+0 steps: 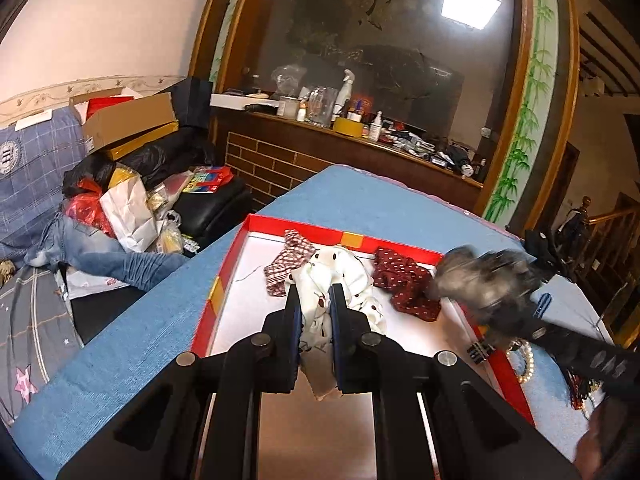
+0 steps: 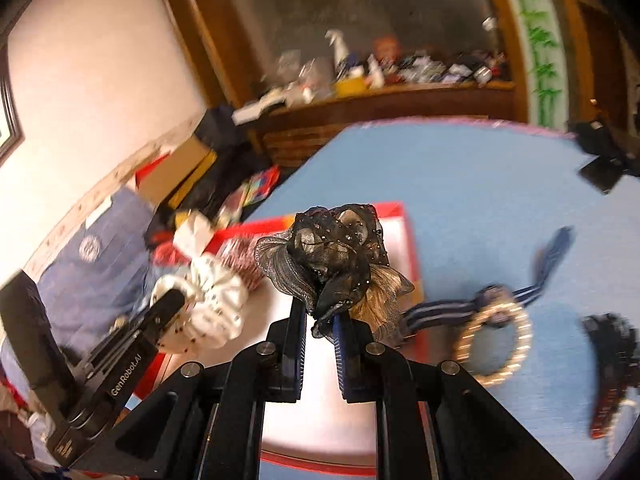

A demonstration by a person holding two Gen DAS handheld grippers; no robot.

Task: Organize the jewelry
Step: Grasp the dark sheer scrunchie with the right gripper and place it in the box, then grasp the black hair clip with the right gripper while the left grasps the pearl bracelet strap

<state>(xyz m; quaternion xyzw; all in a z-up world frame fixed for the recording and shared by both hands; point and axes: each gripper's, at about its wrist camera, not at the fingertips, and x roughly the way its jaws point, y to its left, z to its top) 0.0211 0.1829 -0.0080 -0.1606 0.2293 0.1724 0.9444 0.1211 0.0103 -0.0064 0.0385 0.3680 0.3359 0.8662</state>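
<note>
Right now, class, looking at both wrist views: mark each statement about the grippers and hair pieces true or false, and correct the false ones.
1. The left gripper is shut on the white scrunchie. True.
2. The right gripper is empty. False: it holds the black bow.
3. The dark red scrunchie lies in the red box. True.
4. The pearl ring lies in the box. False: it lies on the blue cloth.
</note>
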